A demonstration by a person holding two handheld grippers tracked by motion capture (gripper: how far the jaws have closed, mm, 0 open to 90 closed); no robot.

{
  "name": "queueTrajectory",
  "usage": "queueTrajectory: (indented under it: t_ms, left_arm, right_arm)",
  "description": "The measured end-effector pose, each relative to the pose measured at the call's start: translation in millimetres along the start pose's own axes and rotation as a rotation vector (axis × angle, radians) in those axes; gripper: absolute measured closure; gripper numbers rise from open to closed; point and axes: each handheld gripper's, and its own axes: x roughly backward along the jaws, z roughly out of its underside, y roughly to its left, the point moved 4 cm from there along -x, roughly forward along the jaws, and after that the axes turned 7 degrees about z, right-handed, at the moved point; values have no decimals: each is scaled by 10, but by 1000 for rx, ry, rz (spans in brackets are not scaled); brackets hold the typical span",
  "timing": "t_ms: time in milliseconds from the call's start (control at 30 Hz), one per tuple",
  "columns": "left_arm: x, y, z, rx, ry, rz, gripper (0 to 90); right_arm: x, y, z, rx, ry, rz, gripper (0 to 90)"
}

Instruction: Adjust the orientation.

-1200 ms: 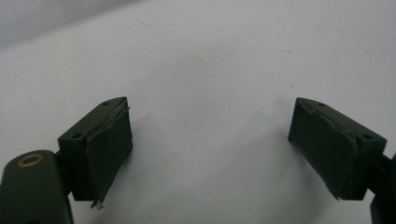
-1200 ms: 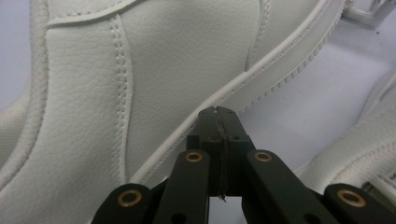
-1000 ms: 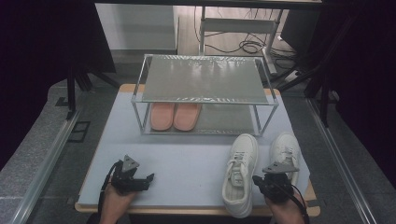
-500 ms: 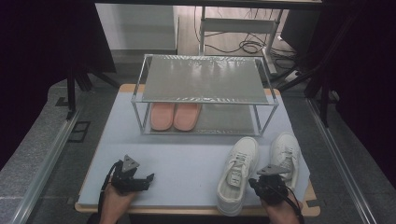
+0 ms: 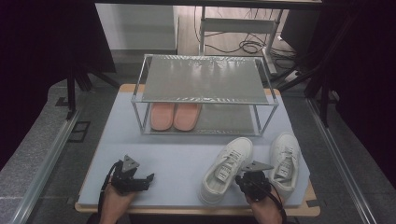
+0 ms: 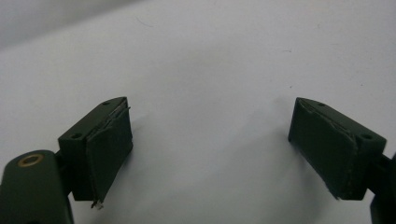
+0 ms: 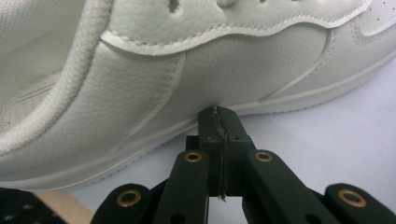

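The right gripper (image 5: 246,178) is held low at the near edge of the pale blue mat (image 5: 177,158), jaws pressed together, tips touching the side of the left white sneaker (image 5: 226,169). The left gripper (image 5: 145,179) is rested on bare mat, jaws spread apart.

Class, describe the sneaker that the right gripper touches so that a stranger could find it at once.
Start at the metal rack; two white sneakers lie in front of it. Take the left sneaker, angled with its toe towards the rack. The shut right gripper presses its side, unlike the other sneaker.
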Motion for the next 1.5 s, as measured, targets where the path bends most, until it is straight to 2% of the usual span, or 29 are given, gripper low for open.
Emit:
queueTrajectory:
  t_ms: [233,267,333,433,533,633,767,900,1200,1267,1500]
  left_arm:
    - [0,-1,0,0,0,-1,135]
    - [0,-1,1,0,0,-1,135]
    - [0,-1,0,0,0,-1,135]
    - [0,-1,0,0,0,0,135]
    - [0,-1,0,0,0,0,135]
    - [0,0,0,0,0,0,135]
    - [0,-1,0,0,0,0,135]
    - [0,0,0,0,0,0,135]
    - [0,0,0,0,0,0,135]
    - [0,0,0,0,0,0,135]
    - [0,0,1,0,0,0,135]
  right_arm:
    - [-132,45,-130,-19,-18,-29,894]
    - [-136,42,-135,-24,-16,-25,893]
    - [-124,13,-140,-44,-29,12,895]
    - [-69,-51,-160,-103,-50,39,894]
    - [-77,-90,-212,-147,-55,50,879]
    - [-114,-104,-249,-161,-50,47,871]
    - [-146,-122,-286,-161,-50,56,873]
    - [-189,-122,-345,-139,-46,67,876]
    - [-270,-92,-454,-115,-47,37,896]
    - [-264,-117,-447,-124,-41,27,888]
    - [-260,-301,-530,-169,-64,123,897]
